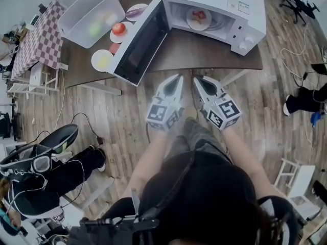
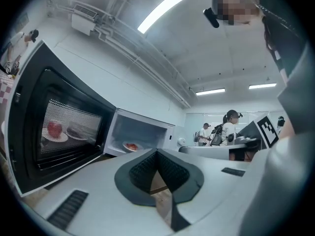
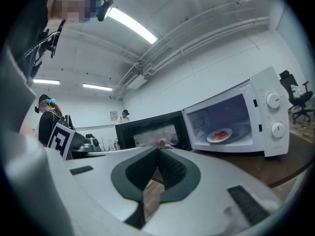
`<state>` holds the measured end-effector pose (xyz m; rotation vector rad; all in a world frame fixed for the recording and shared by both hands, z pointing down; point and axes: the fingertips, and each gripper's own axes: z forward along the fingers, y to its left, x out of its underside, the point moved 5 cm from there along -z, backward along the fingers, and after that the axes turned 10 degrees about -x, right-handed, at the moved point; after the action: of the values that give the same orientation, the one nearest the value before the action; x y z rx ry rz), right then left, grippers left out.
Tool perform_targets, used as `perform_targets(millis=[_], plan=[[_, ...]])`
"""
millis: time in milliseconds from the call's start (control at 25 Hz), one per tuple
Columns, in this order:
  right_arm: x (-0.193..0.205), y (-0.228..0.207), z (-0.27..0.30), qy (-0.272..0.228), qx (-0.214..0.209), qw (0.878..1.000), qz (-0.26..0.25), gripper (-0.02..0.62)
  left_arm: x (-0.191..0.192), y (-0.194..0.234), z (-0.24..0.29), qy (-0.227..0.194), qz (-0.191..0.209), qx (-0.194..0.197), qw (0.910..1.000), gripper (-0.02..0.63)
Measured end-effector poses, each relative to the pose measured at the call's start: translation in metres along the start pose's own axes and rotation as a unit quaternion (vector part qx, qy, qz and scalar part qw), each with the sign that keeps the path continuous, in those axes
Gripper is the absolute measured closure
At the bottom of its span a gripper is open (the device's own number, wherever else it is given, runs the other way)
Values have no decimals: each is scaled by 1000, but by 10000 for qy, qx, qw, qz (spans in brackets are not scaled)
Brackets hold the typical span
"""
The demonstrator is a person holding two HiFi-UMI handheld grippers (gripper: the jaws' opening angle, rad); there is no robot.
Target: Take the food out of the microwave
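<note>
A white microwave [image 1: 240,14] stands on a brown table with its black-framed door [image 1: 140,42] swung wide to the left. Inside lies a white plate of red food [image 1: 199,17], also seen in the left gripper view as the plate [image 2: 131,146] and in the right gripper view as the plate [image 3: 220,135]. My left gripper [image 1: 179,77] and right gripper [image 1: 196,79] hang side by side in front of the table's near edge, pointing at the oven, both shut and empty. Both stand short of the table.
Left of the door sit a plate with a red fruit [image 1: 119,30], a plate with yellow food [image 1: 102,60], another plate [image 1: 135,11] and a clear plastic bin [image 1: 92,17]. A checkered table [image 1: 36,34] stands far left. Cables and a seated person's legs [image 1: 76,167] are on the wooden floor.
</note>
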<state>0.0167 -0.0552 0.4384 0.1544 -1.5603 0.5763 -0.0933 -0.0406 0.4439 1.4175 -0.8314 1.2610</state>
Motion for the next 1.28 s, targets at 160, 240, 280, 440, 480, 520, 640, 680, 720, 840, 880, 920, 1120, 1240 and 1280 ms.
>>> perform_targets(millis=[160, 240, 280, 440, 480, 520, 640, 680, 720, 840, 880, 920, 1120, 1240, 1280], plan=[[-9, -21, 4, -23, 150, 9999, 14, 592, -4, -2, 25, -11, 22, 132, 9999, 594], [-11, -31, 6, -25, 243, 9997, 60, 592, -4, -1, 36, 12, 44, 187, 9998, 594], [-10, -35, 8, -13, 294, 9995, 85, 592, -4, 0, 41, 19, 48, 204, 9998, 594], [-8, -54, 14, 71, 475, 9987, 147, 592, -3, 3, 59, 31, 19, 244, 9997, 594], [-7, -57, 16, 71, 485, 9986, 180, 592, -2, 3, 62, 40, 18, 250, 9997, 594], [-6, -59, 19, 65, 485, 9986, 212, 592, -2, 5, 65, 43, 20, 250, 9997, 594], [-7, -67, 29, 39, 464, 9985, 278, 592, -2, 10, 76, 32, 1, 222, 9997, 594], [-7, -70, 32, 34, 461, 9985, 291, 592, -3, 11, 80, 29, 1, 213, 9998, 594], [-8, -74, 35, 29, 464, 9985, 301, 592, -3, 12, 85, 29, 8, 210, 9998, 594], [-9, -86, 42, 8, 513, 9981, 346, 592, -1, 16, 99, 65, 32, 227, 9997, 594], [-9, -90, 44, -3, 538, 9979, 369, 592, 0, 17, 103, 88, 32, 234, 9997, 594], [-10, -94, 46, -16, 563, 9977, 386, 592, 0, 18, 108, 110, 27, 238, 9997, 594], [-16, -117, 56, -81, 678, 9968, 408, 592, 0, 22, 130, 139, 27, 282, 9995, 594], [-18, -125, 57, -112, 773, 9960, 443, 592, -1, 24, 138, 123, 32, 258, 9996, 594], [-18, -128, 56, -127, 821, 9955, 456, 592, -2, 25, 141, 107, 36, 249, 9996, 594]])
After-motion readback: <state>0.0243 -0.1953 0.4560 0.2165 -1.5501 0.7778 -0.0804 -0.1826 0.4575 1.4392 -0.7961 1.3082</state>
